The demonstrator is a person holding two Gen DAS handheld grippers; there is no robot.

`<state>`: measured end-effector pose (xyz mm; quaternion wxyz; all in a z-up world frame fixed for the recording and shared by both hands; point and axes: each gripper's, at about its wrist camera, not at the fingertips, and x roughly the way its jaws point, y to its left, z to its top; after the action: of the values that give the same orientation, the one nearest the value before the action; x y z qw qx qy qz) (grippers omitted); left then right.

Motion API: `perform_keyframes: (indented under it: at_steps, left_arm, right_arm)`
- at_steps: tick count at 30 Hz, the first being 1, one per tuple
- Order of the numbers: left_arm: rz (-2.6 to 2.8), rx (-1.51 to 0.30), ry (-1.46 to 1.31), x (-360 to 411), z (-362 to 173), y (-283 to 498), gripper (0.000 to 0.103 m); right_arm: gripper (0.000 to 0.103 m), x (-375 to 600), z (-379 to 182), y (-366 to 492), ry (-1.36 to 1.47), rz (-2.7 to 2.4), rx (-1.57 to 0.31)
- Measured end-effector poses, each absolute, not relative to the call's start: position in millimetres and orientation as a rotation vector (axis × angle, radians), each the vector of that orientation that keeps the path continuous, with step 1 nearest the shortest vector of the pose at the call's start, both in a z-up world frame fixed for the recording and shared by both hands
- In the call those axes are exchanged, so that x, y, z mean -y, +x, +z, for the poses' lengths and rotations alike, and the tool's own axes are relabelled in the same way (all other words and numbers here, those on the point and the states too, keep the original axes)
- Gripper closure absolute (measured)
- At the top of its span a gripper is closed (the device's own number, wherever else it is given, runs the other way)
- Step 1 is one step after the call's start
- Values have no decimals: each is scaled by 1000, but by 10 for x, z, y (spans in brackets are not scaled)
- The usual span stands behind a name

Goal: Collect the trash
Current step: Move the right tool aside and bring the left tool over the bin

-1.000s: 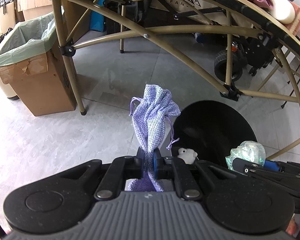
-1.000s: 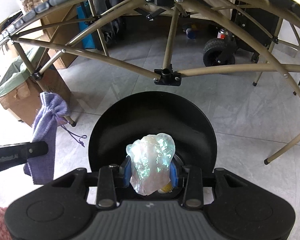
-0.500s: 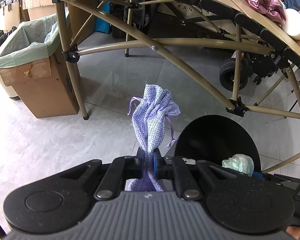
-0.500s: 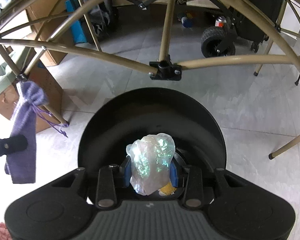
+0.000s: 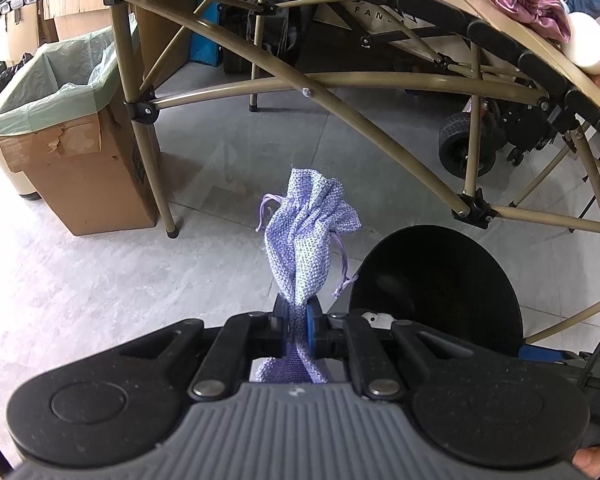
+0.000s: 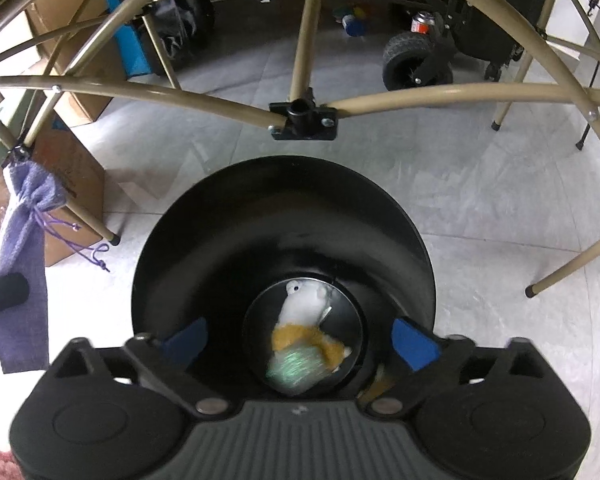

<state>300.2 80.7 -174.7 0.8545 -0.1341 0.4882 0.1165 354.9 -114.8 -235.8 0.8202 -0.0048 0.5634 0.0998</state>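
Observation:
My left gripper [image 5: 297, 320] is shut on a purple drawstring pouch [image 5: 308, 236], held above the floor left of a round black bin [image 5: 436, 276]. The pouch [image 6: 24, 248] also shows at the left of the right wrist view. My right gripper [image 6: 298, 336] is open right above the black bin [image 6: 220, 248]. A shiny crumpled wrapper [image 6: 296, 368], blurred, lies at the bin's bottom with white and orange trash [image 6: 306, 320].
A cardboard box lined with a green bag [image 5: 60, 120] stands at the left by a table leg [image 5: 140, 120]. The tan folding table frame [image 6: 304, 120] crosses above the bin. A wheeled cart [image 5: 468, 148] stands behind at the right.
My right gripper has opened and let go of the shiny wrapper, which has dropped into the black bin. My left gripper still holds the pouch and has risen a little.

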Motion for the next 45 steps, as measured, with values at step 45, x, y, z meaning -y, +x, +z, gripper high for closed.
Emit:
perform_keyframes:
  at_steps: [45]
  left_arm:
    - [20,-1026,-251,-26,-1672,3242,94]
  right_arm:
    - [0,2149,-1831,3394,40,72,-1064]
